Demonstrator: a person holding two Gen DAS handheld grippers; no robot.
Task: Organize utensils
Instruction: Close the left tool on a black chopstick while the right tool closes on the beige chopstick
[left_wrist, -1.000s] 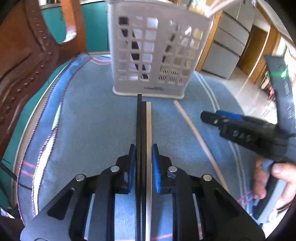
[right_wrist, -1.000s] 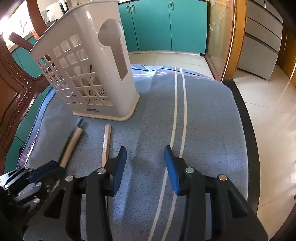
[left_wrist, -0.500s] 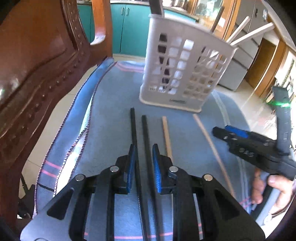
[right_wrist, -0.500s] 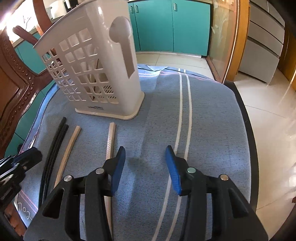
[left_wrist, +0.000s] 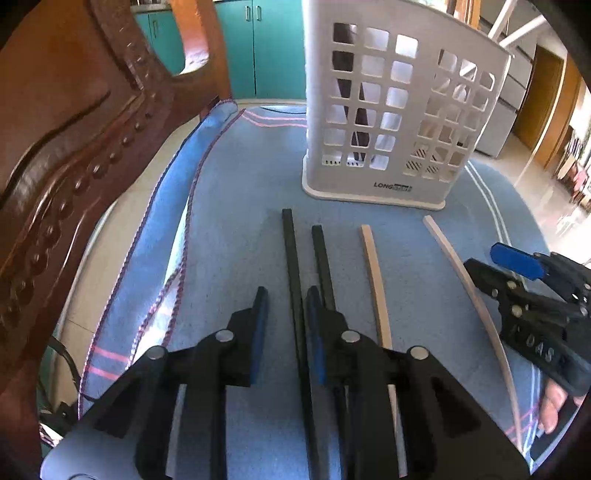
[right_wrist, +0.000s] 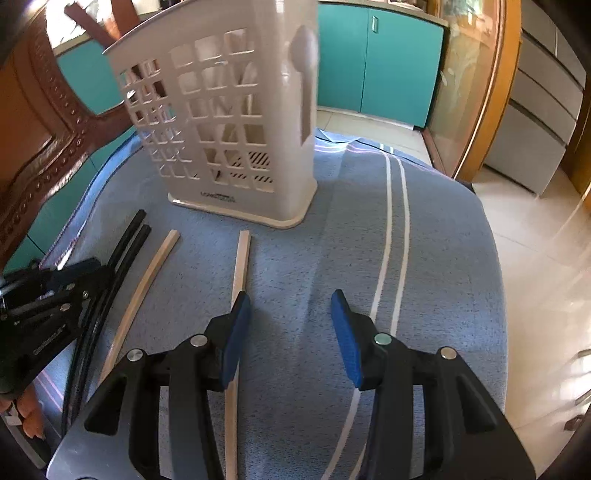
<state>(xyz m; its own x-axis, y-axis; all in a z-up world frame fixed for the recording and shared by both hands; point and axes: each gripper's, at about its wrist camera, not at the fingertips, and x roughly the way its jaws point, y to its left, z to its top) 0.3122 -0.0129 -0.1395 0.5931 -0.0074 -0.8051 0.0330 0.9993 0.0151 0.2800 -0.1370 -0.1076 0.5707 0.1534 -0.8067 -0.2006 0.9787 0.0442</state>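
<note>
Showing on the left gripper (left_wrist: 284, 308) matte black linkage arms, blue rubber pads lining the inner finger faces, round silver pivot screws behind them. Wearing the same black-and-blue build on the right gripper (right_wrist: 290, 319), pale embossed lettering running along its side.

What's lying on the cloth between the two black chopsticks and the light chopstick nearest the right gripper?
One other light chopstick lies between the black chopsticks and the light chopstick nearest the right gripper, clearest in the right wrist view.
</note>
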